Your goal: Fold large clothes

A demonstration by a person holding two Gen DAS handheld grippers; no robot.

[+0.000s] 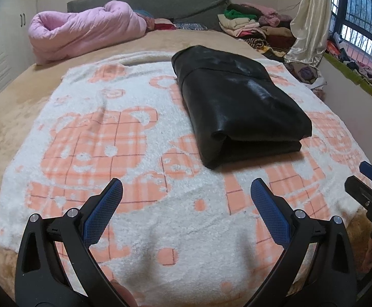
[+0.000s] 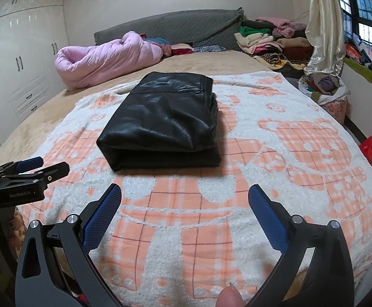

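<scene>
A black leather garment point(image 1: 237, 102) lies folded into a thick rectangle on a white and orange bear-pattern blanket point(image 1: 124, 153). It also shows in the right wrist view point(image 2: 163, 125), on the same blanket point(image 2: 275, 168). My left gripper point(image 1: 186, 189) is open and empty, hovering over the blanket in front of and to the left of the garment. My right gripper point(image 2: 184, 194) is open and empty, in front of the garment's near folded edge. Neither gripper touches the garment. The right gripper also shows at the right edge of the left wrist view point(image 1: 365, 179).
A rolled pink quilt point(image 1: 83, 33) lies at the head of the bed by the grey headboard point(image 1: 147, 0). Piles of clothes point(image 1: 252, 25) and a pale curtain point(image 1: 311, 20) stand at the far right. White wardrobes point(image 2: 19, 58) line the left wall.
</scene>
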